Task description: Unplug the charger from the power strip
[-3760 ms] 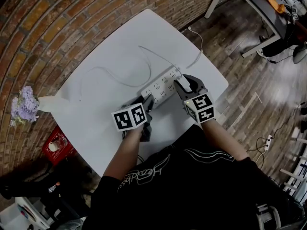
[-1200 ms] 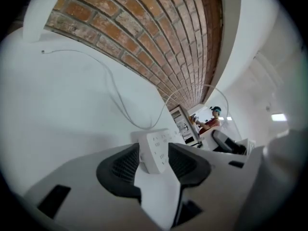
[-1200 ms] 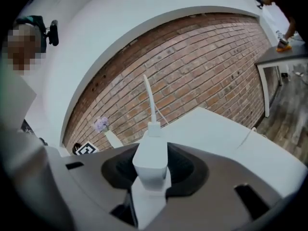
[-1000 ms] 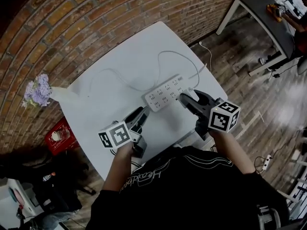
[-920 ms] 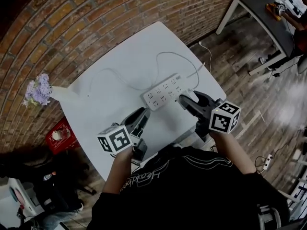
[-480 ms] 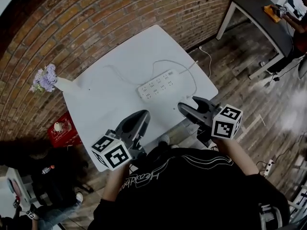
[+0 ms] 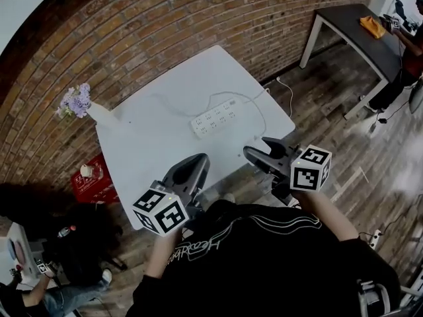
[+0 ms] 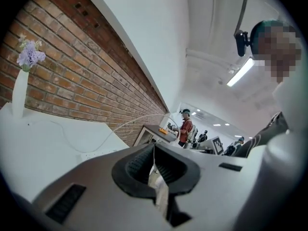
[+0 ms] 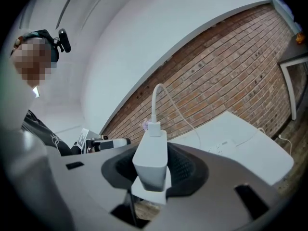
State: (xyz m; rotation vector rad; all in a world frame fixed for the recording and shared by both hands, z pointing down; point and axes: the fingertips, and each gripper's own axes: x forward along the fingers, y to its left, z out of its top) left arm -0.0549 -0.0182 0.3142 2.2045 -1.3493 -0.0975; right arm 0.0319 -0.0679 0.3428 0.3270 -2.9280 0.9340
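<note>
White table (image 7: 149,140) against a brick wall (image 7: 172,25), wooden floor (image 7: 330,144) around. Right claw (image 7: 256,146) pinching the white charger (image 9: 151,159) between its pads, body upright, out of the strip, its cable (image 9: 155,100) rising from the top and arching away. Ahead of and below that claw, well apart, the power strip (image 7: 215,118) flat on the table; between them only white tabletop and the table's near edge. Left claw (image 7: 197,161) alongside, pressed together on nothing. Farther left, a vase of purple flowers (image 7: 82,103) at the table corner, and a red crate (image 7: 90,178) on the floor.
</note>
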